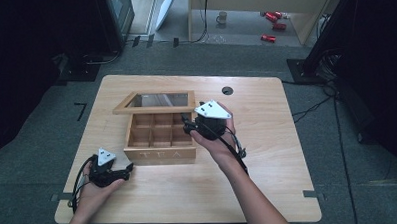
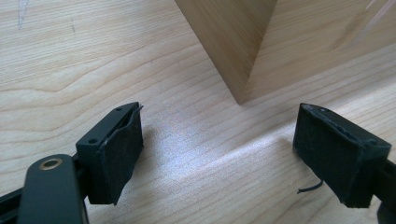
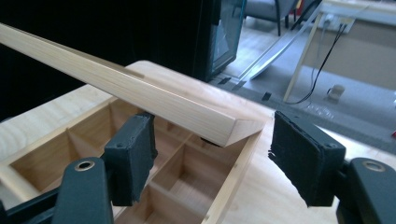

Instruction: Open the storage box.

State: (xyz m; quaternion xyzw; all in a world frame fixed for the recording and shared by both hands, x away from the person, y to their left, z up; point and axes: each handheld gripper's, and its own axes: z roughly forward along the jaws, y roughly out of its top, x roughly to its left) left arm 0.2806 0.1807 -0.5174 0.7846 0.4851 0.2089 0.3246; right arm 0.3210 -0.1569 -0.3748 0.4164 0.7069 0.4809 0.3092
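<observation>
A wooden tea box (image 1: 160, 153) with several empty compartments sits mid-table, "TEA" on its front wall. Its glass-paned lid (image 1: 154, 109) is raised and leans back. My right gripper (image 1: 188, 123) hovers at the box's right side, by the lid's right corner. In the right gripper view the lid (image 3: 154, 100) slants across above the box rim (image 3: 233, 182), its corner between the open jaws of the right gripper (image 3: 210, 158) without touching the pads. My left gripper (image 1: 128, 169) rests low on the table by the box's front left corner (image 2: 233, 46). The left gripper (image 2: 219, 154) stands open and empty.
The light wooden table (image 1: 258, 165) has a round cable hole (image 1: 227, 90) at the back. Bare tabletop lies right of and in front of the box. On the floor beyond are a mug (image 1: 222, 17), red cans (image 1: 273, 19) and cables.
</observation>
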